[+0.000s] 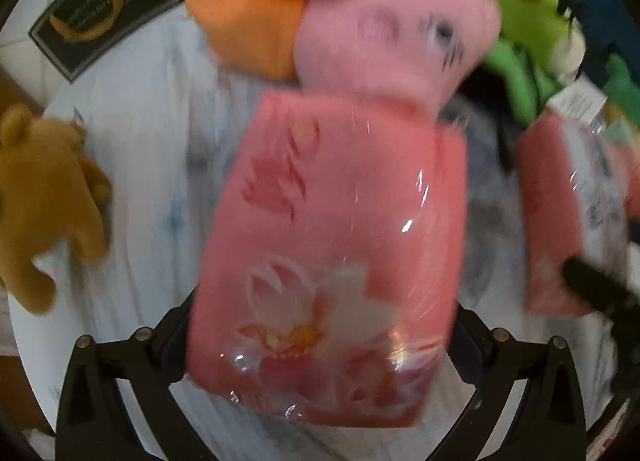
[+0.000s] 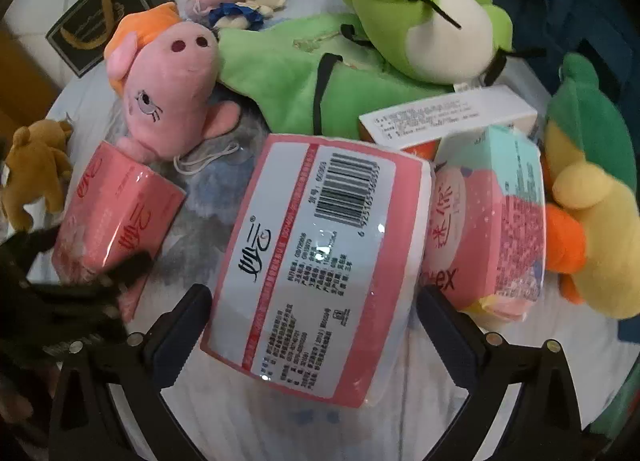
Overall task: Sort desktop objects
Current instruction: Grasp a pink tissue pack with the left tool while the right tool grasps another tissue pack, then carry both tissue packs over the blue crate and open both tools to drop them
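Sorting looks barely begun: tissue packs and plush toys are mixed in one heap on the bench (image 2: 248,437), no separate groups visible.

Left hand-held gripper (image 1: 320,345) is wide open around the flower-print pink tissue pack (image 1: 332,261). The pack sits between the fingers, but the view is blurred, so contact is uncertain; it reads as not clamped.

Right hand-held gripper (image 2: 312,321) straddles the barcode-side pink tissue pack (image 2: 320,273), with gaps either side, so open and not gripping.

Crowding:
- pink pig plush (image 2: 168,89) touching the top of the left pack
- mint-and-pink tissue pack (image 2: 492,221) hard against the right one
- white carton (image 2: 448,117) and green frog plush (image 2: 420,21) just behind
- brown bear plush (image 2: 36,169) off to the left edge
- black box (image 2: 104,13) at the far corner
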A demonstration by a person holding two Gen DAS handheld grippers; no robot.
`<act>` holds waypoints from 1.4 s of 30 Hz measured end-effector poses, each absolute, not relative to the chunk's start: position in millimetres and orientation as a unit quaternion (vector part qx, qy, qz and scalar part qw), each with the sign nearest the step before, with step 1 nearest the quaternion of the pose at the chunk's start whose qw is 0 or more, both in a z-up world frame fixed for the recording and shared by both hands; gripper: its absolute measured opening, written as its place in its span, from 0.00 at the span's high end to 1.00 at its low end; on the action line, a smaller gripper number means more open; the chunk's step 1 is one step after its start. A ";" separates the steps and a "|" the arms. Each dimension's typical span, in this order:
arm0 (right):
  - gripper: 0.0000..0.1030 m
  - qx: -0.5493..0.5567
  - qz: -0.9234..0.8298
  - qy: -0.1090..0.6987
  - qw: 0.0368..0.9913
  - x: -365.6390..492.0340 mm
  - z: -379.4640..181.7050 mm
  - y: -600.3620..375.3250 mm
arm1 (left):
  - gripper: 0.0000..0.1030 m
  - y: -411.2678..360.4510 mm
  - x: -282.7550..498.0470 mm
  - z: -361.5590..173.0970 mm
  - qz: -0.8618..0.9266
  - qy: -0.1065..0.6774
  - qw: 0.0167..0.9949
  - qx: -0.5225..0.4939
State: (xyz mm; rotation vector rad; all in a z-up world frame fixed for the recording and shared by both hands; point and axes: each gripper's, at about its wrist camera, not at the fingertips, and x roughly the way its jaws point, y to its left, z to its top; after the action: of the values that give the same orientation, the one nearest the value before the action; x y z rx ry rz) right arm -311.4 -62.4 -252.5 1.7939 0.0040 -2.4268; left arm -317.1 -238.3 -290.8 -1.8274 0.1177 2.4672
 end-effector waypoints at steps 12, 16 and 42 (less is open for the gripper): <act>0.00 0.612 -0.789 -0.004 0.055 -318.8 -279.0 -63.3 | 0.00 -227.9 -321.8 -297.9 0.811 0.021 0.036 -0.584; 0.00 0.596 -0.802 0.005 0.045 -315.4 -280.9 -63.6 | 0.00 -226.9 -318.4 -299.5 0.818 0.018 0.033 -0.574; 0.11 0.464 -0.879 0.069 0.080 -270.3 -181.6 -78.8 | 0.08 -222.5 -243.9 -206.0 0.880 0.000 -0.021 -0.474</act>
State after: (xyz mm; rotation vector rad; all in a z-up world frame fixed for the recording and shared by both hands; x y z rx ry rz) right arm -270.3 -78.8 -181.6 1.3893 0.2079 -2.6306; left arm -243.9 -222.5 -206.0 -1.5083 -0.0003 2.8040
